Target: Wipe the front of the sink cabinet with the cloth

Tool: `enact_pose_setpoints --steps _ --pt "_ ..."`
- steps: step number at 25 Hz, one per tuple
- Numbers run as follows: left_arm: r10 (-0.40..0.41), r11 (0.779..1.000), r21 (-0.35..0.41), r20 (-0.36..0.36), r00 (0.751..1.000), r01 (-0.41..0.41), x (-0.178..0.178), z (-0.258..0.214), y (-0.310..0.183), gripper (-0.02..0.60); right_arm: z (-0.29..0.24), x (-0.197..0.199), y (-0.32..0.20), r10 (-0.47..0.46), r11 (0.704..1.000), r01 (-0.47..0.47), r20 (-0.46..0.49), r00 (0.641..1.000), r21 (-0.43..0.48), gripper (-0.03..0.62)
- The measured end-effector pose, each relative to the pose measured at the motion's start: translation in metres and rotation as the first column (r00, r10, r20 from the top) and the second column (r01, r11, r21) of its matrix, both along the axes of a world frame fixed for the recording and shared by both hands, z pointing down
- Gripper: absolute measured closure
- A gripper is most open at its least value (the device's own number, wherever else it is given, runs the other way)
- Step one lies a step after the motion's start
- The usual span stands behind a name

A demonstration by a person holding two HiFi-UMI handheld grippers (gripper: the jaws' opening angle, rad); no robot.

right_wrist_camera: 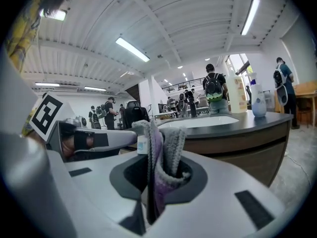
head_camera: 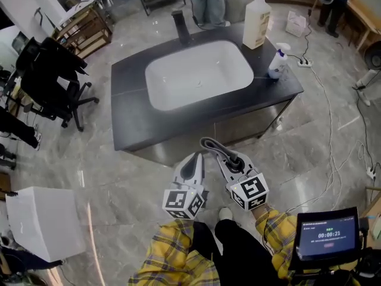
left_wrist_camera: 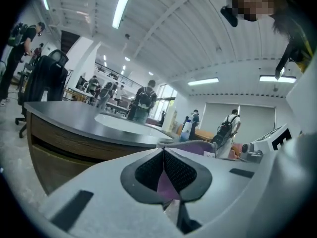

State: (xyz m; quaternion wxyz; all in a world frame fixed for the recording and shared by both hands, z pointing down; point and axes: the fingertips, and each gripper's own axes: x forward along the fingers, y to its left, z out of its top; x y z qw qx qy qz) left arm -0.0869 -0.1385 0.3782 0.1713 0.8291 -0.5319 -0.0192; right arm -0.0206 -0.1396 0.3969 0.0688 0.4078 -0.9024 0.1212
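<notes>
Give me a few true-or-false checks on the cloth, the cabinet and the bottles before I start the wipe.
1. The right gripper is shut on the cloth. True.
2. The cloth is pressed flat against the cabinet front. False: it is held in the air, short of the cabinet.
3. A spray bottle stands upright on the countertop, right of the basin. True.
4. The pump bottle lies on its side in the basin. False: it stands upright on the countertop at the back right corner.
</notes>
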Motion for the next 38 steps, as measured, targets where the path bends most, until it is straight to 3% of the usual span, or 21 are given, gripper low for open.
enact_pose_setpoints --steps 8,14,28,38 --pt "-0.011 1.0 0.015 -0.004 1.0 0.011 0.001 -0.029 0.027 0.575 -0.03 -0.001 0.028 -0.02 1.0 0.019 0.006 1.0 0.022 0.551" --pt "-0.006 0.999 0.04 0.007 1.0 0.006 -0.018 -0.049 0.049 0.575 -0.045 -0.017 0.047 -0.008 1.0 0.008 0.02 1.0 0.029 0.55" --pt "0.005 0.998 0.067 0.022 1.0 -0.007 -0.06 -0.049 0.106 0.575 -0.038 -0.05 0.104 0.035 0.999 -0.035 0.039 0.999 0.003 0.55" --pt "0.026 0.997 0.068 0.025 0.999 -0.027 -0.05 -0.048 0.103 0.575 -0.039 -0.041 0.101 0.062 0.998 -0.062 0.049 0.997 0.005 0.549"
